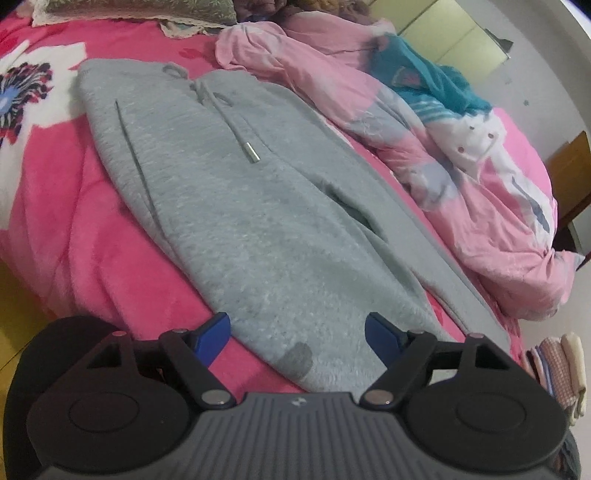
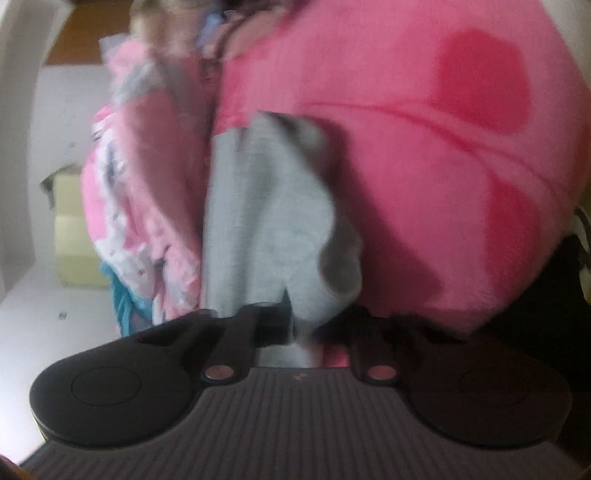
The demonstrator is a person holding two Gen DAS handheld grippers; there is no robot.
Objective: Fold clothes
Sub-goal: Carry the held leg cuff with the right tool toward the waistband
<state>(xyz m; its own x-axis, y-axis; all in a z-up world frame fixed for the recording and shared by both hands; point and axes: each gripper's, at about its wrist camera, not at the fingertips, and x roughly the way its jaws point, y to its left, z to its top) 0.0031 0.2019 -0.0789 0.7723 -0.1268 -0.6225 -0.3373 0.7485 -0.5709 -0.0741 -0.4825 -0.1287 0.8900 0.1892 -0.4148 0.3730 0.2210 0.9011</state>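
Note:
Grey fleece trousers (image 1: 236, 206) with a drawstring (image 1: 243, 136) lie flat on the pink blanket (image 1: 62, 221), waistband at the far end. My left gripper (image 1: 297, 332) is open, its blue fingertips (image 1: 216, 332) spread just above the near leg end. In the right wrist view, blurred, my right gripper (image 2: 306, 328) is shut on a bunched part of the grey trousers (image 2: 266, 221), lifted off the pink blanket (image 2: 424, 166); its fingertips are hidden by the cloth.
A heap of pink bedding (image 1: 461, 206) with a teal garment (image 1: 436, 85) lies right of the trousers. Pillows (image 1: 133, 11) are at the bed's far end. A stack of folded cloths (image 1: 557, 369) sits at the lower right. The heap (image 2: 140, 206) is left of the right gripper.

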